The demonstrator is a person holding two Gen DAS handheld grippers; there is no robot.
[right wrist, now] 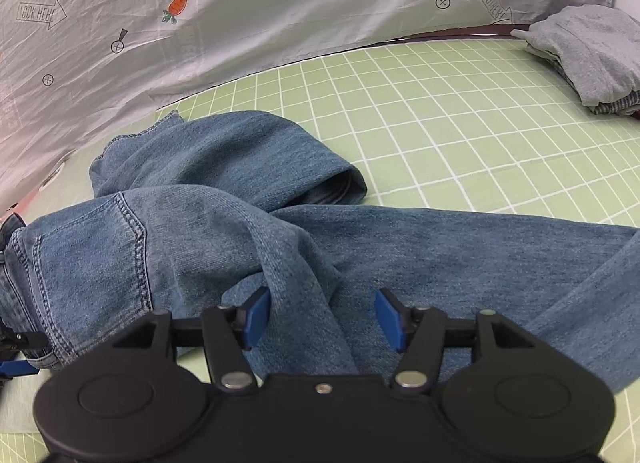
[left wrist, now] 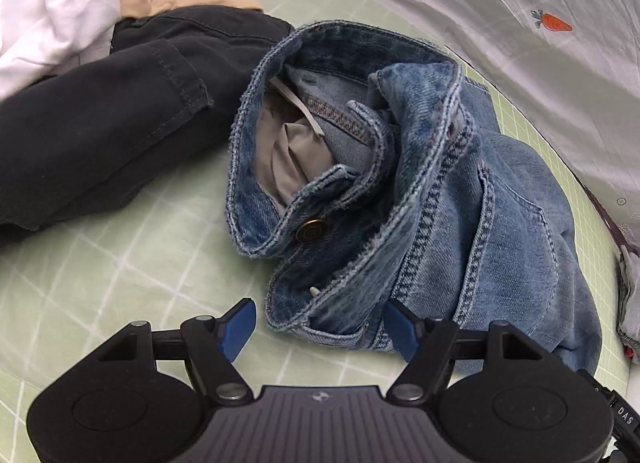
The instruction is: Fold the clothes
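Note:
Blue jeans [left wrist: 420, 199] lie crumpled on the green grid sheet, the waistband gaping open with a brass button [left wrist: 311, 229] showing. My left gripper [left wrist: 322, 329] is open, its blue pads either side of the waistband's near edge, not closed on it. In the right wrist view the jeans' legs [right wrist: 400, 247] stretch to the right, one leg [right wrist: 224, 151] bunched and folded back, a back pocket [right wrist: 92, 251] at the left. My right gripper [right wrist: 322, 319] is open and straddles a raised fold of denim.
Dark trousers [left wrist: 100, 127], a white garment [left wrist: 52, 11] and a beige one [left wrist: 188, 3] lie at the left. A grey folded pile [right wrist: 592, 55] sits at the far right. A light sheet with carrot prints [right wrist: 240, 23] rises behind the green grid sheet [right wrist: 460, 111].

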